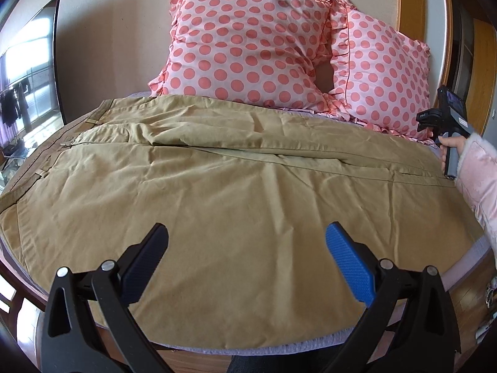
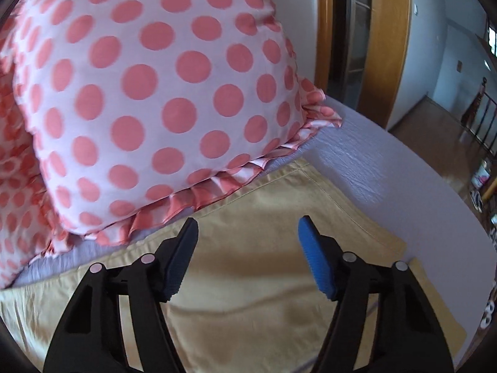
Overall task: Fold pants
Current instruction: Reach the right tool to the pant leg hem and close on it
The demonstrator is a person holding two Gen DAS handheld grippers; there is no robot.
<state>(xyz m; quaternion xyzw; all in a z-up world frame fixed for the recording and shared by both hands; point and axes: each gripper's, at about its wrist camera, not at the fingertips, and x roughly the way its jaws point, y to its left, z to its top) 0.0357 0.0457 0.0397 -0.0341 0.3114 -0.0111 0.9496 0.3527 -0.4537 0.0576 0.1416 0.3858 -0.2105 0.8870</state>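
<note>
Tan pants (image 1: 236, 168) lie flat across the bed, waistband at the left, legs running to the right. My left gripper (image 1: 247, 236) is open and empty, hovering over the near leg close to the bed's front edge. My right gripper (image 2: 248, 227) is open and empty above the leg cuffs (image 2: 279, 205), just in front of a pillow. The right gripper's body (image 1: 447, 124) also shows at the far right of the left wrist view, held in a hand with a pink sleeve.
Two pink polka-dot pillows (image 1: 248, 43) lean against the wall behind the pants; one (image 2: 139, 93) touches the cuffs' far edge. The lavender sheet (image 2: 388, 186) shows at the right of the cuffs. A doorway with wooden frame (image 2: 385, 46) is beyond. A TV (image 1: 31, 71) stands at the left.
</note>
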